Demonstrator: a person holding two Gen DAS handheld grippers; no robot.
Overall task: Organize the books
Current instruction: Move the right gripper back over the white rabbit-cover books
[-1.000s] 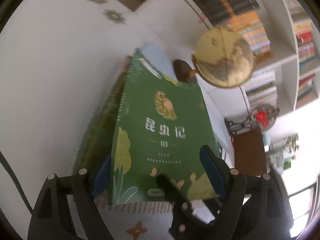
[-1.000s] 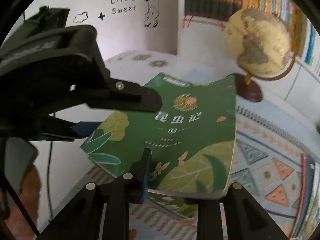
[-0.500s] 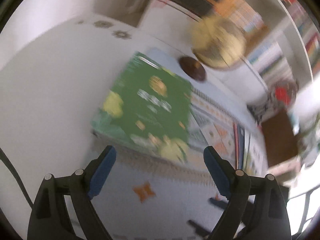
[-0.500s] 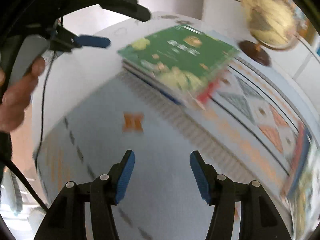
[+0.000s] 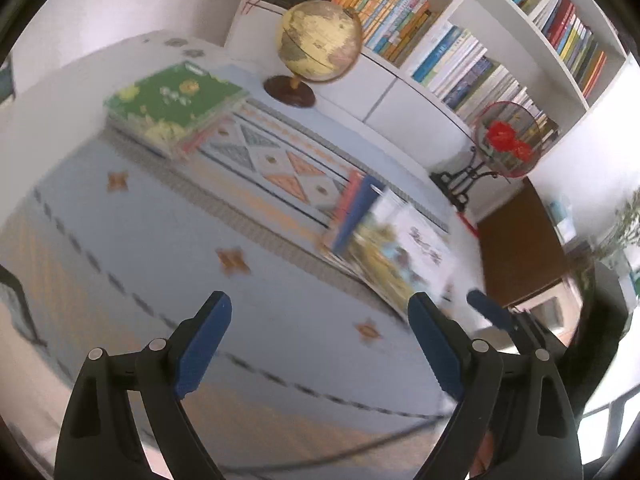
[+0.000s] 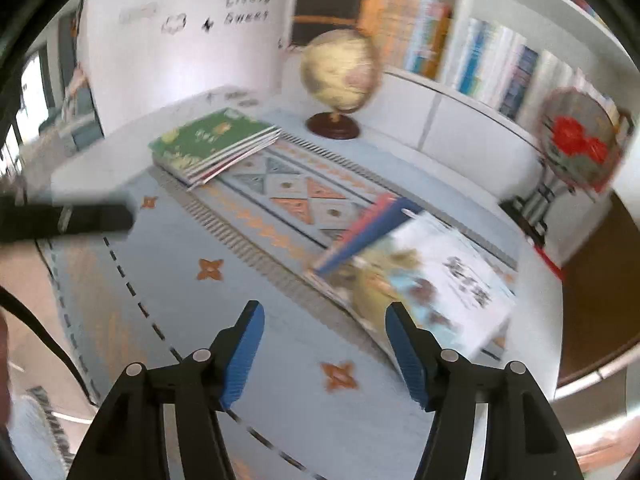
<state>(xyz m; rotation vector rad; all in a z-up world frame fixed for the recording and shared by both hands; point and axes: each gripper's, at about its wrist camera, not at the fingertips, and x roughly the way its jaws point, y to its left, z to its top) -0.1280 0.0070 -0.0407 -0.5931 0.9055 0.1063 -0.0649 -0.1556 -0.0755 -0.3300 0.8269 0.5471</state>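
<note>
Left wrist view: the left gripper [image 5: 320,320] hangs wide open and empty over the patterned woven cloth [image 5: 280,320]; the flat green-covered book stack [image 5: 172,106] lies far left, near the round globe [image 5: 320,42].

Right wrist view: the right gripper [image 6: 324,332], its ribbed blue jaws having just been opening, holds nothing; a glossy picture book pile [image 6: 432,280] lies just beside it.

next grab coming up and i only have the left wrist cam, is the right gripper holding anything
Observer: No. The right gripper is open, its jaws have just been opening, and nothing is between them.
Operator: whats in front of it
Observer: The loose pile of books lies just past its right finger, a white picture book on top.
Operator: green stack look tidy from there
Observer: Not quite. Under the green book the lower books' edges fan out on the side toward the globe.
</note>
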